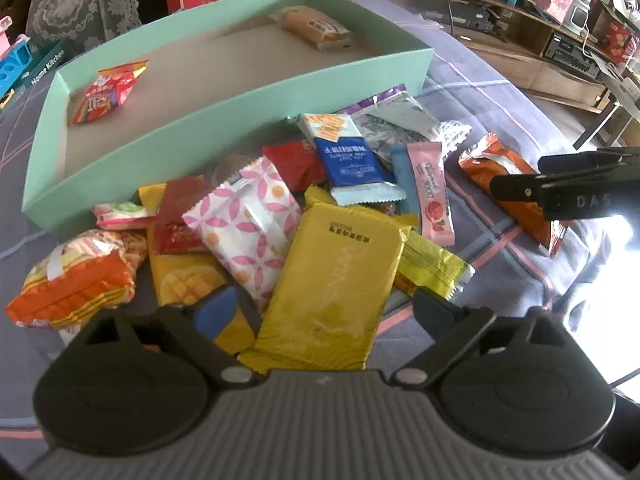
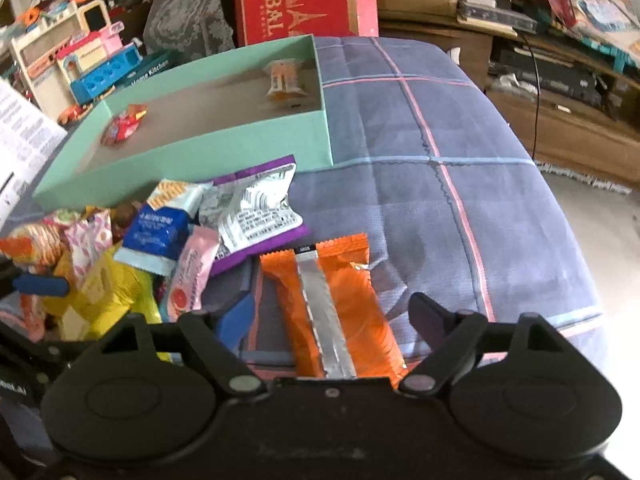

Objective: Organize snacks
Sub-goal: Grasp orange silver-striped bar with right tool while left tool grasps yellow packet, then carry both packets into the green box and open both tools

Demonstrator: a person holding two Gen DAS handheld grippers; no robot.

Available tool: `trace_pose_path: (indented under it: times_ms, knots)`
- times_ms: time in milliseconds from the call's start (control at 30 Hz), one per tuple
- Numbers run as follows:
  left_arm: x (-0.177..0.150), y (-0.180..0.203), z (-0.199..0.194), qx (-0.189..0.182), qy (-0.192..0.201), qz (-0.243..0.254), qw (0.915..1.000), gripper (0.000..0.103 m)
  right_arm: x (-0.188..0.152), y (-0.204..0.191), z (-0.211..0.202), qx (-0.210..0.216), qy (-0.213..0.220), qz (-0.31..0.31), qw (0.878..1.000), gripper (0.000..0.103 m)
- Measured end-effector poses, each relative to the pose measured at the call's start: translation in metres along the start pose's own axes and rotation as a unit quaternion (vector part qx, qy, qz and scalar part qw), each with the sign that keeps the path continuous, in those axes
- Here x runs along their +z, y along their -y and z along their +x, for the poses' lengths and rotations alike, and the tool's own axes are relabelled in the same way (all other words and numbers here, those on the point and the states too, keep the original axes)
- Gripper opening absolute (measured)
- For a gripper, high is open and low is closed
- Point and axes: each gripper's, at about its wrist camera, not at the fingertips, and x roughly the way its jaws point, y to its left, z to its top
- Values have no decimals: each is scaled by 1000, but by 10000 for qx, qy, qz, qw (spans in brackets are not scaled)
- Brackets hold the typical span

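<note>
Snack sorting on a plaid-covered surface, both grippers spread wide.

Left gripper (image 1: 324, 308) straddles the yellow packet (image 1: 336, 280) in the pile; right gripper (image 2: 332, 320) straddles the orange packet (image 2: 340, 300). Teal box (image 1: 224, 108) behind holds two snacks.

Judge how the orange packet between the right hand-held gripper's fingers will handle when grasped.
The orange packet looks like thin crinkled foil, so probably light and somewhat floppy. Its glossy wrapper may slip. The right hand-held gripper straddles it open.
</note>
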Motion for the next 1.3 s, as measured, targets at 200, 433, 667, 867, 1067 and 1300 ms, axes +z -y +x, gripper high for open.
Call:
trace_pose_path:
  times_ms: [200, 433, 667, 867, 1067, 1300]
  knots:
    - [0, 5, 6, 67, -68, 4, 10000, 72, -4, 3, 7, -58, -61, -68, 9999, 74]
    - [-1, 7, 10, 183, -109, -3, 9998, 63, -13, 1, 3, -208, 79, -261, 9994, 54]
    - [-4, 11, 5, 215, -11, 48, 9998, 55, -10, -3, 8, -291, 134, -277, 9991, 51]
    - [-6, 10, -8, 152, 132, 63, 9998, 54, -12, 0, 0, -88, 121, 40, 9999, 50]
    - [-9, 11, -22, 136, 293, 58, 9995, 54, -13, -2, -12, -35, 189, 97, 9998, 50]
    - [-15, 3, -39, -57, 644, -195, 9977, 54, -7, -6, -21, -147, 101, 51, 9998, 50]
